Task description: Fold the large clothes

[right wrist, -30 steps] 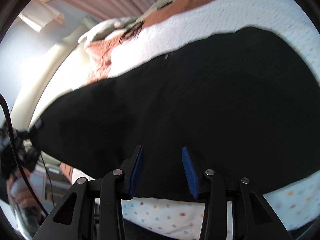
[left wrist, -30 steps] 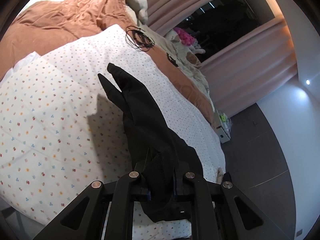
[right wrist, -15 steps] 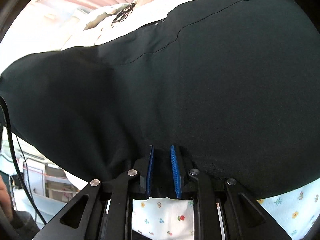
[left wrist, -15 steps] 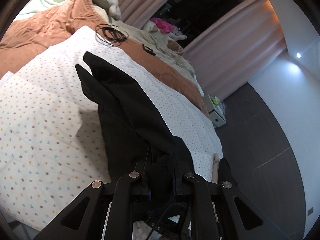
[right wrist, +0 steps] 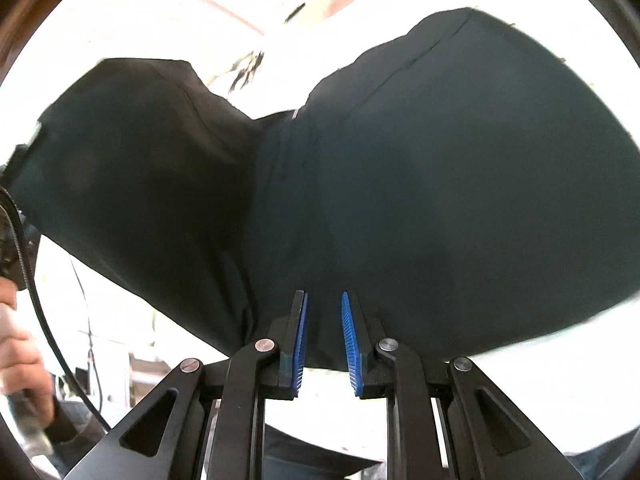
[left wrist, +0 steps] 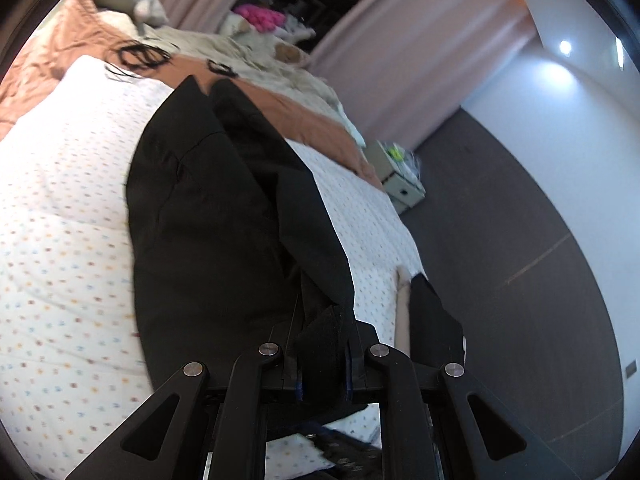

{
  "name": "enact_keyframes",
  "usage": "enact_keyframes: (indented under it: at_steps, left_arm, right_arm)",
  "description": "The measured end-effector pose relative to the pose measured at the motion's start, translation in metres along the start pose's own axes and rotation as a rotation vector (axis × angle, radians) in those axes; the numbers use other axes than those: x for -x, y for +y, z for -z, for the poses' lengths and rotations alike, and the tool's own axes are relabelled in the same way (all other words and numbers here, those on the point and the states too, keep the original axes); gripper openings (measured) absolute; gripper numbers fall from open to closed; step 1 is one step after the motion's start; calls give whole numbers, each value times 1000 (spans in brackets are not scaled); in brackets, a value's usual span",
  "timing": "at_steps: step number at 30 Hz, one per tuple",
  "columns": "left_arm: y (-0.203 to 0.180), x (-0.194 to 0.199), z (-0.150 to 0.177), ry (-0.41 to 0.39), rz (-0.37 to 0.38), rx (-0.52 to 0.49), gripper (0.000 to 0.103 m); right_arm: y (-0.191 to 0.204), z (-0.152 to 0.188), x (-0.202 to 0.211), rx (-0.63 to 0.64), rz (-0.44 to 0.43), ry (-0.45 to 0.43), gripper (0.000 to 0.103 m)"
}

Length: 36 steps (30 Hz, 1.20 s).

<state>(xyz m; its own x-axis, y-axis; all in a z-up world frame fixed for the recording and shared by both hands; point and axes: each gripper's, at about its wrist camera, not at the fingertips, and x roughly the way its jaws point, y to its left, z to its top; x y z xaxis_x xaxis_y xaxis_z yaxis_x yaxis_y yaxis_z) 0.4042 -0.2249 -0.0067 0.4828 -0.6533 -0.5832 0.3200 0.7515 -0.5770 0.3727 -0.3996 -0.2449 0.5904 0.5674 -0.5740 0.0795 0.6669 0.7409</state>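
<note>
Between my left fingers sits a bunched hem of the large black fabric garment (left wrist: pixel 208 216); the left gripper (left wrist: pixel 322 354) is clamped on it, pads pressed tight against the wad with no gap showing; ahead of those fingers the cloth runs out across the white quilt with small coloured dots (left wrist: pixel 60 208), one dark panel already lapped over another just beyond the fingertips; off to the right of the fingers the bed drops to a dark floor.

To do this fold well, I reckon I should keep the left pinch firm and carry the edge level, so the upper layer lands square on the lower one rather than skewing; the fabric looks limp and will sag if I lift one side only, so both corners want to travel together.

In the right wrist view the right gripper (right wrist: pixel 323 338) has its blue ribbed pads (right wrist: pixel 349 340) a modest way apart; the garment's lower edge lies between them and a little behind the tips, yet I see daylight either side, so I judge nothing is pinched there; the cloth fills the view ahead of those fingers, with a seam running away from them; I'd close on that edge before moving.
</note>
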Motion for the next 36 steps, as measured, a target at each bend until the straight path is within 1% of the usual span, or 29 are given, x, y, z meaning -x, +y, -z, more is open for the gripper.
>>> enact_keyframes:
  at_steps: [4, 7, 9, 13, 16, 17, 18, 19, 20, 21, 22, 23, 24, 25, 27, 29, 30, 32, 36]
  left_arm:
    - [-16, -45, 10, 74, -9, -36, 13]
    - [-19, -85, 23, 152, -17, -30, 13]
    - [-23, -103, 31, 190, -16, -34, 13]
    - [-37, -131, 50, 250, -15, -65, 13]
    - [-52, -143, 60, 284, -18, -107, 13]
    - [-57, -146, 65, 292, -15, -117, 13]
    - [-60, -149, 67, 301, -11, -123, 13]
    - [-62, -153, 69, 315, -4, -122, 18]
    - [-65, -156, 70, 333, 1, -122, 22]
    - [-67, -157, 71, 352, 13, -120, 34]
    - [-68, -158, 72, 370, 35, -114, 46]
    - [-67, -155, 72, 373, 65, -109, 48]
    - [-64, -150, 72, 363, 90, -108, 50]
    - [-61, -143, 68, 345, 84, -113, 53]
    - [-53, -133, 64, 314, 43, -112, 56]
    - [-37, -118, 57, 286, 18, -93, 57]
    - [-28, -110, 55, 274, 4, -81, 57]
    - [-7, -96, 49, 251, -37, -56, 57]
    - [35, -71, 47, 214, -121, -2, 57]
  right_arm:
    - [-31, -5, 54, -52, 24, -105, 19]
    - [-50, -4, 81, -88, 47, -154, 19]
    - [-66, 0, 99, -116, 69, -185, 19]
    - [-81, 4, 114, -161, 96, -209, 19]
    - [-92, 7, 122, -185, 104, -209, 19]
    - [-88, 3, 119, -188, 105, -207, 19]
    - [-90, 6, 120, -190, 106, -204, 20]
    - [-89, 7, 118, -192, 108, -196, 24]
    - [-84, 9, 115, -192, 111, -192, 38]
    - [-83, 9, 114, -191, 116, -191, 52]
    - [-84, 8, 116, -188, 116, -195, 57]
    - [-89, 10, 123, -186, 112, -198, 60]
    - [-87, 9, 123, -182, 101, -198, 60]
    - [-91, 8, 123, -179, 92, -195, 61]
    - [-88, 5, 122, -170, 75, -190, 61]
    - [-83, 1, 116, -159, 60, -184, 63]
    - [-80, 0, 115, -155, 54, -181, 67]
    - [-76, -3, 107, -149, 40, -176, 71]
    - [-67, -10, 90, -131, 27, -161, 72]
